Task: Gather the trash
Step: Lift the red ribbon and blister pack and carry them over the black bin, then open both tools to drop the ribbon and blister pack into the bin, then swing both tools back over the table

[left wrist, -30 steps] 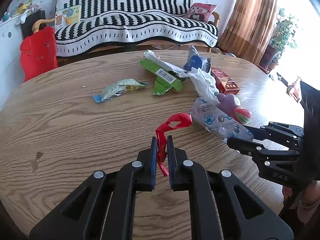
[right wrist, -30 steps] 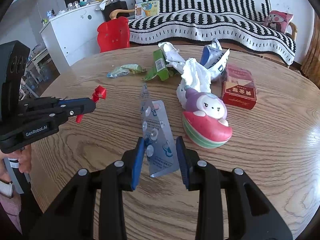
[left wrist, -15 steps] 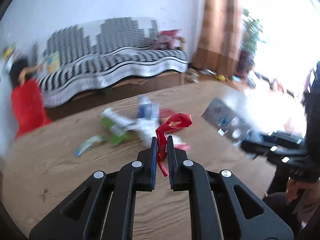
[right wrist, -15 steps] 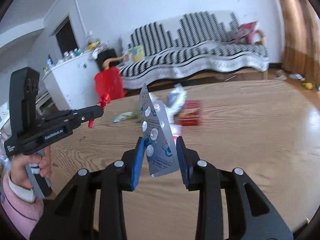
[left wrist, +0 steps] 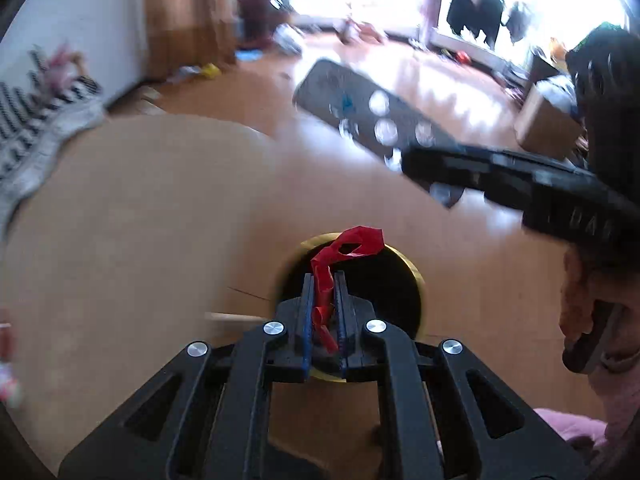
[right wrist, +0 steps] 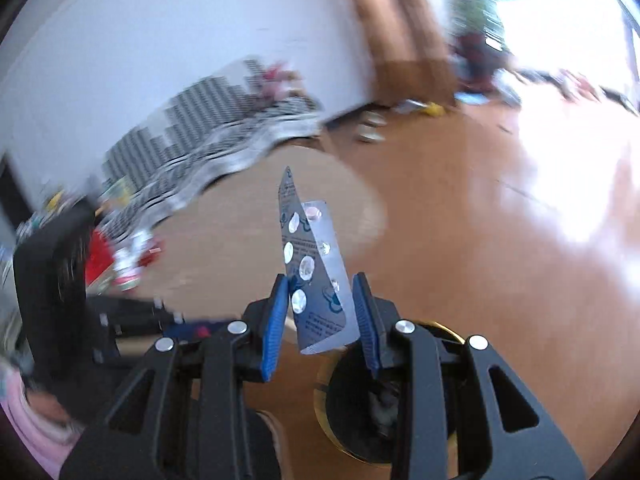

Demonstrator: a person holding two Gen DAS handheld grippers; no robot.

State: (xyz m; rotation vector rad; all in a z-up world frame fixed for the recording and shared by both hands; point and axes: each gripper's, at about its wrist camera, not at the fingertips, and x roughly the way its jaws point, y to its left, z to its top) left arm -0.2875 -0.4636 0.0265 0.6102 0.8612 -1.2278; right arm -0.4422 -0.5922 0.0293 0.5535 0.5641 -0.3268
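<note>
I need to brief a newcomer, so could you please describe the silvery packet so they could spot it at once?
Look above the gold-rimmed bin on the wooden floor. The right tongs hold the empty blister pack upright: a folded silvery sheet with round popped pockets, unlike the crumpled red wrapper in the left tongs.

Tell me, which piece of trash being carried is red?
The twisted red wrapper, pinched in the left hand-held gripper. The right hand-held gripper carries a silvery blister pack instead.
</note>
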